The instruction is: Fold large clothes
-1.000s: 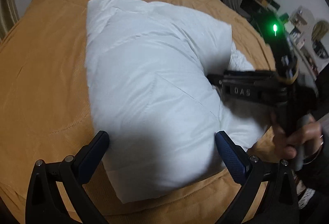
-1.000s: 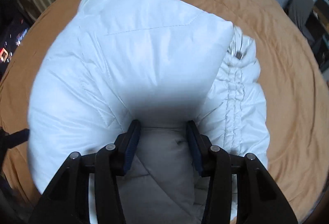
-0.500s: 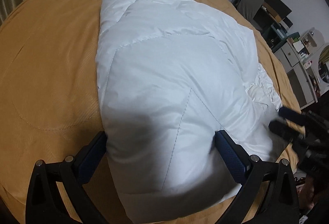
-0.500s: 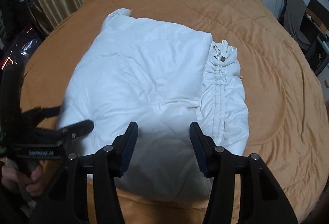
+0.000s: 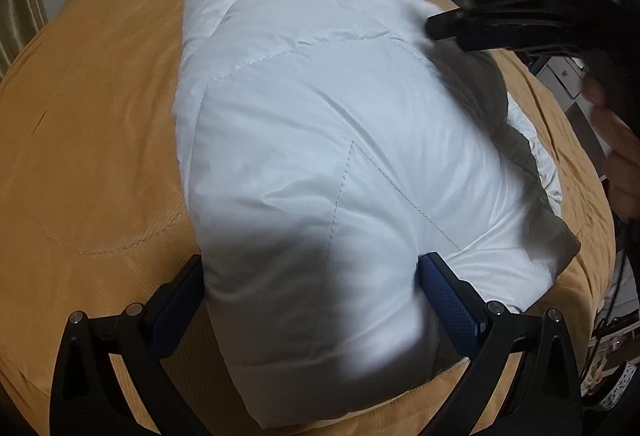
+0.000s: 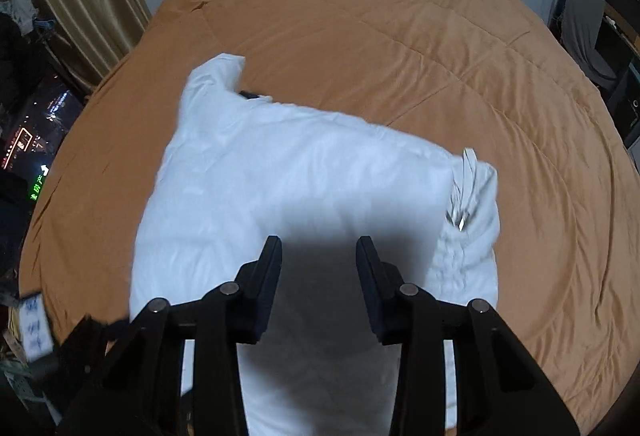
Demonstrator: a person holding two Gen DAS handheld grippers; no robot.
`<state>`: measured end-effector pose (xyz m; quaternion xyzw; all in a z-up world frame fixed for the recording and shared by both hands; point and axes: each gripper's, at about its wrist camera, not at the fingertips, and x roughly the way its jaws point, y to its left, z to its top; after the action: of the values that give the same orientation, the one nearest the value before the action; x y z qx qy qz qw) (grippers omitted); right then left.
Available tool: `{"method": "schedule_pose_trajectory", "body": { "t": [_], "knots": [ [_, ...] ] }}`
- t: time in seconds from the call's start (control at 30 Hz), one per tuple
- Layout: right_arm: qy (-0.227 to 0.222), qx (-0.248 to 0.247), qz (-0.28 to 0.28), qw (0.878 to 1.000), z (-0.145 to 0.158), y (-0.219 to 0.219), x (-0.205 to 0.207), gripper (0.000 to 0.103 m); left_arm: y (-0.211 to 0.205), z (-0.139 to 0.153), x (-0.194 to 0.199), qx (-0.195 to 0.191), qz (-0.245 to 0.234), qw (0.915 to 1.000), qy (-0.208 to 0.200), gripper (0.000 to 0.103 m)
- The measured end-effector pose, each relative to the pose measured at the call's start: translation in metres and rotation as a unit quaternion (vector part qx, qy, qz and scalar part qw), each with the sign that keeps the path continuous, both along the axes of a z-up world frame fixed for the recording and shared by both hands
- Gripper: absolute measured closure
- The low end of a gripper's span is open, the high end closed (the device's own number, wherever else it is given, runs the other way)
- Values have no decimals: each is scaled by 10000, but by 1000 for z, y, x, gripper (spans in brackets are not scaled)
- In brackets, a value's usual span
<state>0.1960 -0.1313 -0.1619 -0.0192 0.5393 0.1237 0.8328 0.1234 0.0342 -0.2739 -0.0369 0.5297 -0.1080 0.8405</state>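
**Mid-fold: white padded garment doubled over, near edge of bed**

Object: white quilted garment (image 5: 320, 156), puffy, lying on the orange bed cover (image 5: 92, 124) toward the near edge of the bed, well apart from the far edge and the pillow end. Already doubled at least once, judging by the thick rounded front bulge and a grey-lined layer showing along its right side.

Left gripper (image 5: 314, 288): fingers spread wide, one either side of the near bulge. The blue pads (image 5: 448, 300) sit just beside the fabric; cannot tell whether they touch it. Nothing pinched.

Right gripper (image 6: 318, 268): fingers parted, shadowed fabric visible between them, none clamped. It sits above the garment's near right part.

Step, as judged: between folds, or patting the bundle into shape. The next move likely calls for a firm pinch through several padded layers at the near edge, then a carry toward the far edge; the filling looks springy, so the fold may reopen unless pressed flat.

View differences:
- Left wrist view shows the right gripper's dark body (image 5: 520, 12) over the garment's far right corner, the person's hand, and the grey lining.
- Right wrist view alone shows the gathered hem with a metal fitting (image 6: 464, 196) on the right, a protruding far-left corner, and the bare cover beyond.
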Motion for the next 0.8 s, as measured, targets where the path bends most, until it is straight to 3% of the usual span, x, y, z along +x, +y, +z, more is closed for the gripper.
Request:
{"method": "schedule_pose_trajectory", "body": {
  "t": [0.1, 0.17, 0.2, 0.37, 0.43, 0.5, 0.57, 0.7, 0.8],
  "knots": [
    [282, -522, -469, 9971, -35, -4, 39, 66, 2, 0, -3, -19, -78, 10000, 5, 0],
    [178, -967, -1019, 9899, -45, -23, 50, 65, 4, -2, -7, -27, -75, 10000, 26, 0],
    [125, -931, -1112, 9894, -44, -32, 50, 65, 5, -2, -9, -60, -53, 10000, 43, 0],
    [-50, -257, -569, 9980, 7, -29, -25, 64, 6, -2, -16, -133, -32, 9999, 95, 0],
    [204, -170, -206, 9994, 12, -20, -60, 63, 10, 2, -18, -150, -11, 9998, 143, 0],
    [638, -183, 79, 9978, -2, -15, -88, 63, 13, 8, -16, -214, 107, 9994, 235, 0],
    [1137, -576, 209, 9916, -38, -13, -108, 63, 16, 20, -12, -185, 264, 9992, 229, 0],
    [683, -1383, 433, 9871, -65, -1, -127, 62, 17, 63, 0, 159, 674, 9969, -379, 0],
    [634, -1387, 397, 9875, -64, 1, -125, 62, 8, 90, 21, 234, 817, 9944, -627, 0]
  ]
}}
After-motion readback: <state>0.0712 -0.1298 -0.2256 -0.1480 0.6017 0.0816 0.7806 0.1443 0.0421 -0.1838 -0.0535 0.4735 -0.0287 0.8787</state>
